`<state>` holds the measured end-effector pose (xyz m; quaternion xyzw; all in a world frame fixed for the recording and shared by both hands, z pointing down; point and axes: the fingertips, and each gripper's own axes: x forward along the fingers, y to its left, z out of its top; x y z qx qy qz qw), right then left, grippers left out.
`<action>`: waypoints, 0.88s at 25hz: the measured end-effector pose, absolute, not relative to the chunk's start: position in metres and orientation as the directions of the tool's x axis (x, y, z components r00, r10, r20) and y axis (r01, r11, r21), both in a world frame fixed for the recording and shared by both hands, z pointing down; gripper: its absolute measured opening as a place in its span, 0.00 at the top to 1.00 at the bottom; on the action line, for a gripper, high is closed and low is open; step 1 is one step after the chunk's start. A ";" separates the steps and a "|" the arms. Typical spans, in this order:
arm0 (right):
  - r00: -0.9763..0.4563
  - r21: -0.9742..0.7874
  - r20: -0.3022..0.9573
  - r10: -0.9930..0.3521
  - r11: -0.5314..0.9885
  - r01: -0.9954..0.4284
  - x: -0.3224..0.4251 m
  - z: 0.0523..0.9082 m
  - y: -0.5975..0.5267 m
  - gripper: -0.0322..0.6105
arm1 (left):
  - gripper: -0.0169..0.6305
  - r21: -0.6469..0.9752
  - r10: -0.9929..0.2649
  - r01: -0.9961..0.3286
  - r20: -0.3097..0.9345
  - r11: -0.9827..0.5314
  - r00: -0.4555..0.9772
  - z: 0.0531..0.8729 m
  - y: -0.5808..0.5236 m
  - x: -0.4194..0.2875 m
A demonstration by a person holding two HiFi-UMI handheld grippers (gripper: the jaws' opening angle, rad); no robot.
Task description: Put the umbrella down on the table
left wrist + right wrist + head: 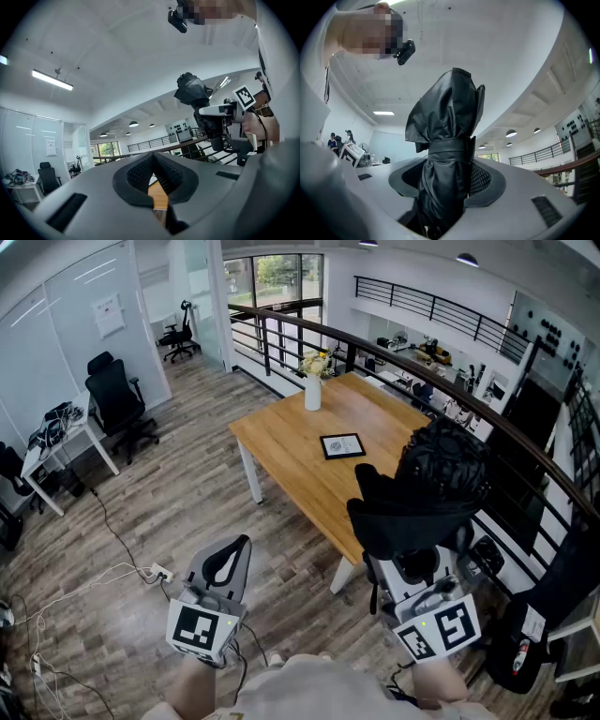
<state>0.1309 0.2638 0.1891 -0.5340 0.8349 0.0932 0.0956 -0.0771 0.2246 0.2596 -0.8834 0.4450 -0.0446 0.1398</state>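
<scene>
A folded black umbrella [436,484], bound by a strap, stands upright in my right gripper [418,561], which is shut on it. In the right gripper view the umbrella [445,154] fills the gap between the dark pads [483,180]. It is held in the air over the near right corner of the wooden table [300,456] and does not touch it. My left gripper [228,562] hangs lower left over the floor, shut and holding nothing; its pads [136,176] meet at the tip. The left gripper view also shows the umbrella [191,91] off to the right.
On the table stand a white vase of flowers [313,390] and a dark framed tablet [342,445]. A black railing [525,451] runs behind and to the right of the table. An office chair [117,399] and floor cables [112,540] lie to the left.
</scene>
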 end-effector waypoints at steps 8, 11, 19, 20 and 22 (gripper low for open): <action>-0.448 0.054 -0.270 -0.852 0.451 -0.891 0.123 0.191 0.265 0.56 | 0.95 -0.251 -0.802 -0.784 -0.047 -0.568 0.596 0.268 0.227 -0.079; -0.443 0.054 -0.256 -0.859 0.445 -0.894 0.125 0.193 0.261 0.56 | 0.95 -0.254 -0.803 -0.786 -0.052 -0.564 0.594 0.264 0.229 -0.078; -0.442 0.035 -0.230 -0.867 0.446 -0.894 0.140 0.202 0.260 0.56 | 0.95 -0.270 -0.801 -0.781 -0.053 -0.563 0.596 0.261 0.233 -0.065; -0.444 0.033 -0.228 -0.866 0.449 -0.893 0.143 0.203 0.260 0.56 | 0.95 -0.270 -0.804 -0.783 -0.050 -0.560 0.593 0.261 0.233 -0.063; -0.452 0.026 -0.226 -0.863 0.458 -0.888 0.149 0.205 0.259 0.56 | 0.95 -0.270 -0.808 -0.787 -0.048 -0.555 0.587 0.261 0.233 -0.057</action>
